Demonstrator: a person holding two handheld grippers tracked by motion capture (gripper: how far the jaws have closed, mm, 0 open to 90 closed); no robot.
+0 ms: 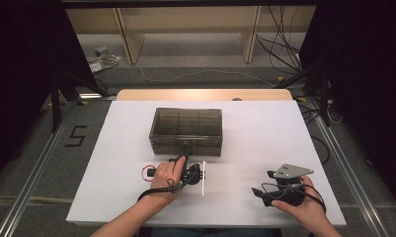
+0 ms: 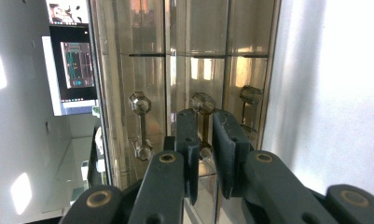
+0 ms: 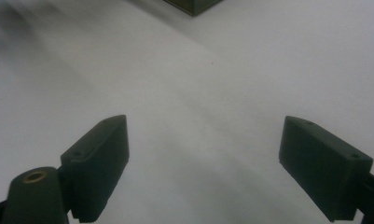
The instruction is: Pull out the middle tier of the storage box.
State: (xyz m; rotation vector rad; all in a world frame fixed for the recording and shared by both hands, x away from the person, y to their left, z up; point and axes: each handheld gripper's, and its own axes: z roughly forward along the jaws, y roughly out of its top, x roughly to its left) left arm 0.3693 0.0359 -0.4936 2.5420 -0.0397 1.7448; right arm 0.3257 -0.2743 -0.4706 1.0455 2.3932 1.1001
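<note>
Clamping the front latch (image 2: 203, 126) of the smoky translucent rigid plastic compartment box (image 1: 185, 129), the left gripper (image 2: 204, 140) grips narrow; the right gripper (image 3: 203, 172) rests released. Smooth, light, slippery walls: hold the latch.

From my feed: grey floor (image 1: 32, 148) with a taped 5 (image 1: 76, 136), wooden shelving (image 1: 185, 29) behind, cables (image 1: 284, 49) trailing, black curtains (image 1: 368, 74) either side.
</note>
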